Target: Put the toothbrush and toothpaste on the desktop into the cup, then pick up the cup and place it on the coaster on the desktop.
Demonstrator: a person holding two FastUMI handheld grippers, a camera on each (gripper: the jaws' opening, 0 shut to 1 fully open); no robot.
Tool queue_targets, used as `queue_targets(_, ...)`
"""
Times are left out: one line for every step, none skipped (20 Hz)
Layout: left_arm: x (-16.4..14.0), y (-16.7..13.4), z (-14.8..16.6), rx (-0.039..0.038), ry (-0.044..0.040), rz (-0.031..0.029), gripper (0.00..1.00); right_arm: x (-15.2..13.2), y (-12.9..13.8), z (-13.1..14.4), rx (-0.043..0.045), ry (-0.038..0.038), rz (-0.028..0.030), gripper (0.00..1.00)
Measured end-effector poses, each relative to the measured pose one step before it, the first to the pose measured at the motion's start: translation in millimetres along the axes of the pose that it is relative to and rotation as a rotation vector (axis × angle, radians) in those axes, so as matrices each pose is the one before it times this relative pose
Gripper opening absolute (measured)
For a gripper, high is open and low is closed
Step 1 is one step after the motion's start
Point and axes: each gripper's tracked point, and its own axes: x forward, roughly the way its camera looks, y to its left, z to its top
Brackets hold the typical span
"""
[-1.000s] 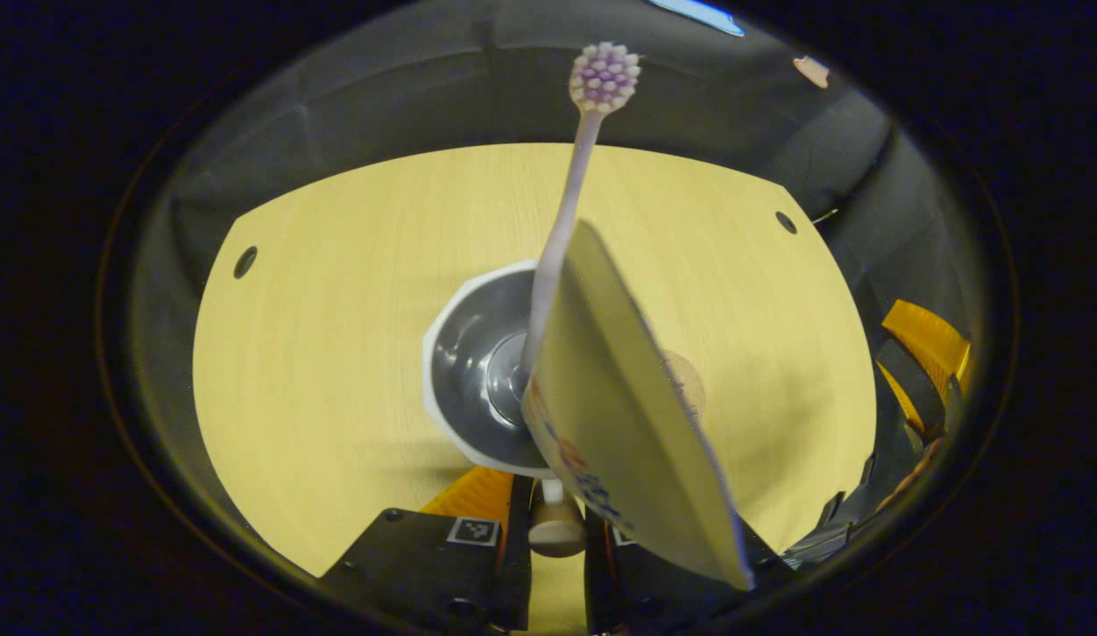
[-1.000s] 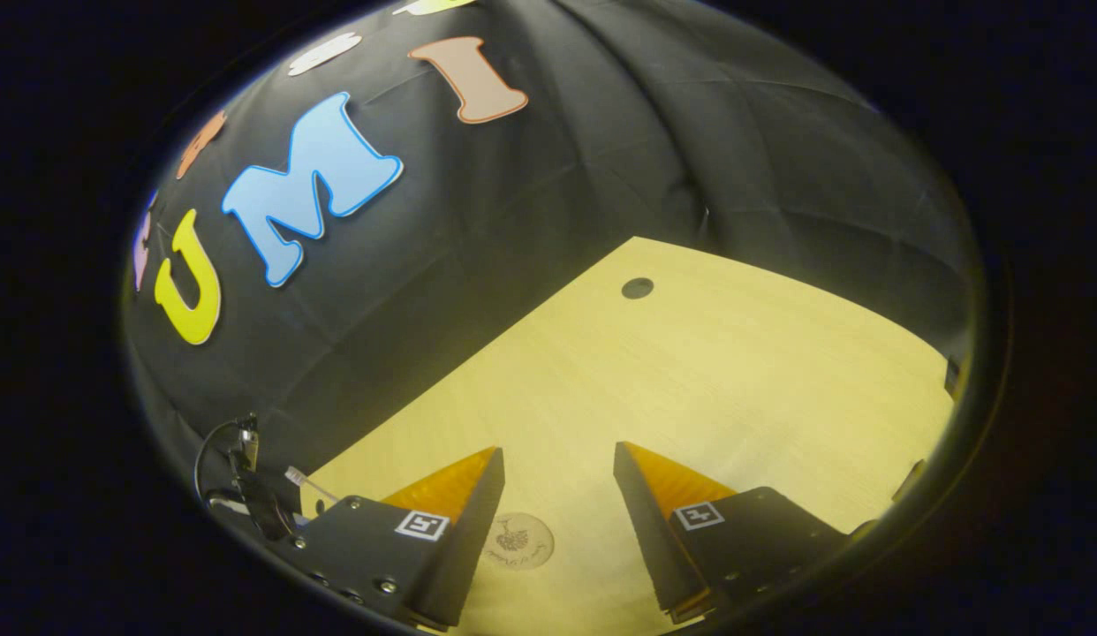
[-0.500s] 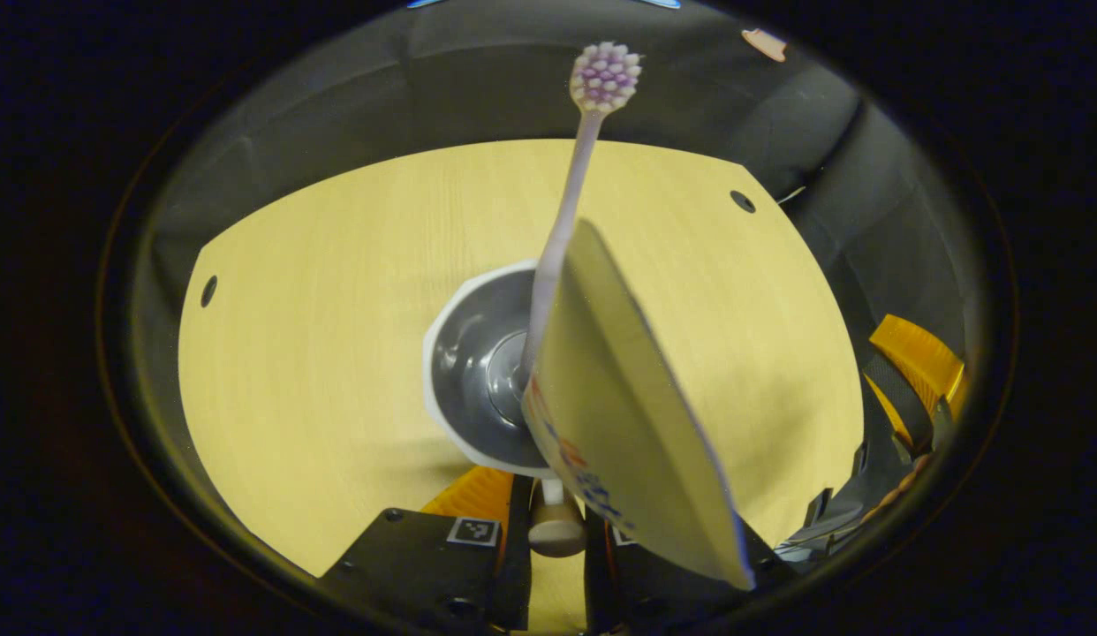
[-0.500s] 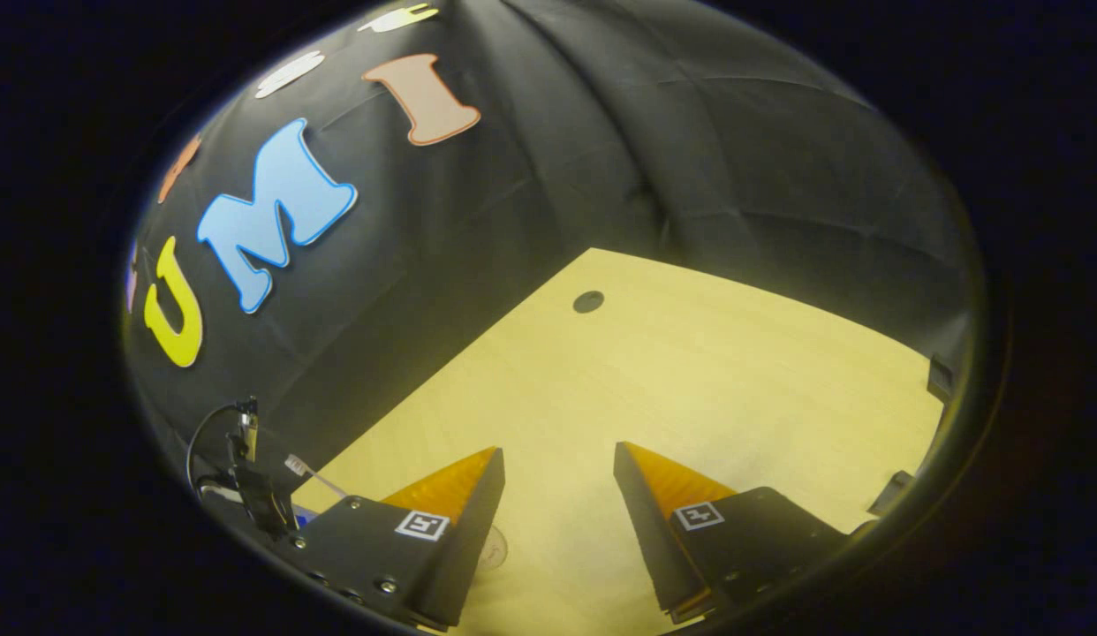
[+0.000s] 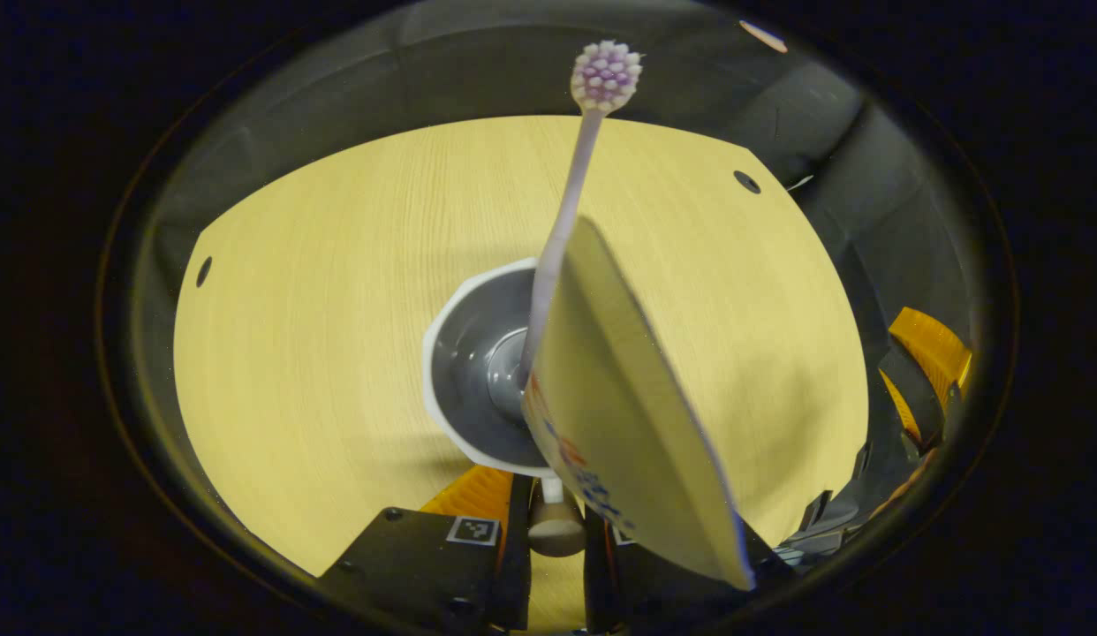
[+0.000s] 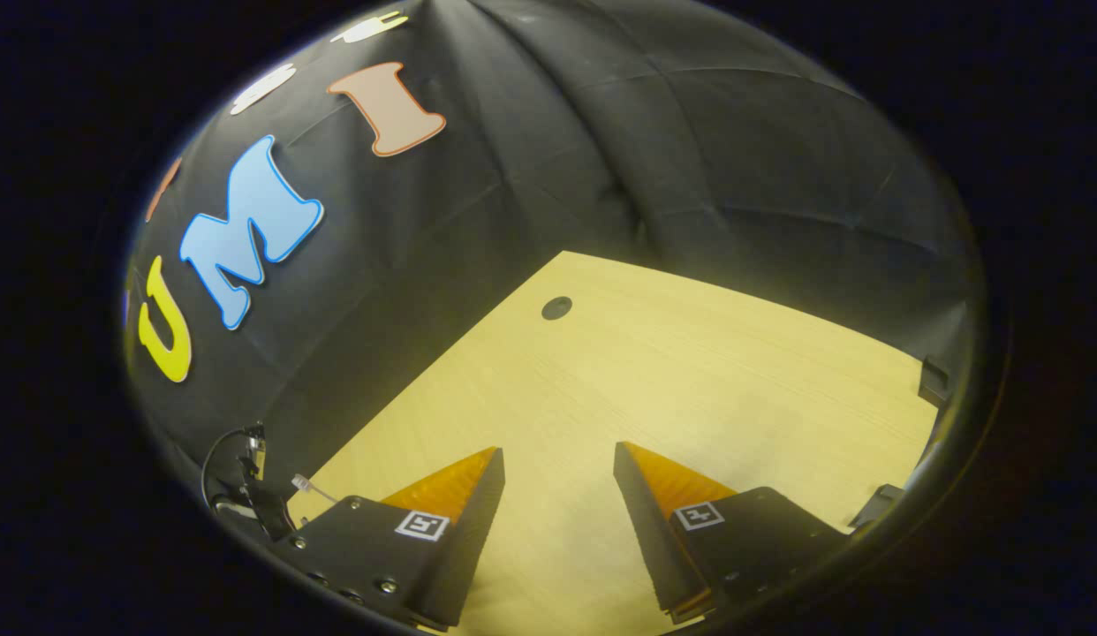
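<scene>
Two grippers over the wooden desktop: the left gripper has its jaws closed tight on the cup handle, cup just ahead of them. Toothpaste and toothbrush stand inside the cup. Right gripper jaws gape wide, empty, bare desktop between them.

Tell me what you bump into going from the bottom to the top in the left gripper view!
Left gripper shut on the cup's handle → cup → toothbrush bristles at the very top, over the wooden desktop.
</scene>
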Motion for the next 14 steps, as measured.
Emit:
queue_targets(-0.09, 1.7, -0.19, 0.00412, -0.01697, 0.00563, 0.27, -0.07, 0.43, 0.02, -0.00192, 0.00358, 0.00312, 0.77)
queue_targets(2.14, -1.87, -0.14, -0.0038, -0.00268, 0.00764, 0.27, 0.47, -0.18, -0.02, -0.00214, 0.00122, 0.00286, 0.77)
queue_targets(-0.72, -0.48, -0.93, -0.00171, -0.00747, 0.00887, 0.27, 1.27, 0.01, 0.9, -0.00272, 0.00395, 0.00157, 0.77)
queue_targets(2.16, -1.43, -1.07, 0.0006, 0.00007, 0.00912, 0.28, 1.23, 0.97, -0.25, -0.0005, 0.00198, 0.00294, 0.77)
queue_targets(0.38, -0.85, -1.08, 0.00671, -0.0014, 0.00724, 0.29, 0.88, -0.06, 1.57, -0.00005, 0.00093, 0.00136, 0.77)
queue_targets(-0.15, -2.53, 1.03, 0.00087, -0.00273, 0.00446, 0.29, -0.49, 0.0, -0.39, 0.00047, 0.0009, 0.00217, 0.77)
queue_targets(1.51, -1.49, 0.94, -0.00755, -0.00618, -0.00699, 0.31, -0.44, 0.21, 1.01, 0.00068, 0.00154, 0.00176, 0.77)
queue_targets(-1.04, -5.51, 0.72, -0.01628, -0.0087, -0.01563, 0.34, -2.66, -0.65, -0.07, 0.00068, 0.00108, 0.00207, 0.77)
queue_targets(-2.31, -0.15, -0.31, -0.00947, 0.00088, 0.00435, 0.43, -0.7, -0.03, 0.19, -0.00034, 0.00186, 0.00357, 0.77)
queue_targets(-2.5, 0.68, -0.62, -0.00224, -0.00516, 0.00442, 0.43, -0.65, 1.06, -0.41, -0.00402, 0.0014, 0.00291, 0.77)
queue_targets(-3.93, -0.06, 0.65, 0.00014, -0.0074, 0.00096, 0.46, -1.15, 1.78, 0.34, -0.00804, -0.00023, 0.00523, 0.77)
queue_targets(-4.04, 0.55, 0.64, -0.0001, -0.01262, 0.00051, 0.46, -1.16, 2.82, -0.02, -0.00815, -0.00065, 0.00731, 0.77)
queue_targets(-6.76, -0.77, 1.71, -0.00077, -0.01605, -0.00313, 0.46, -1.88, 3.31, 0.29, -0.00909, -0.00065, 0.00876, 0.77)
queue_targets(-7.8, -1.53, 0.97, 0.00187, -0.01485, -0.0026, 0.46, -2.61, 4.37, 0.04, -0.00938, -0.00044, 0.01053, 0.77)
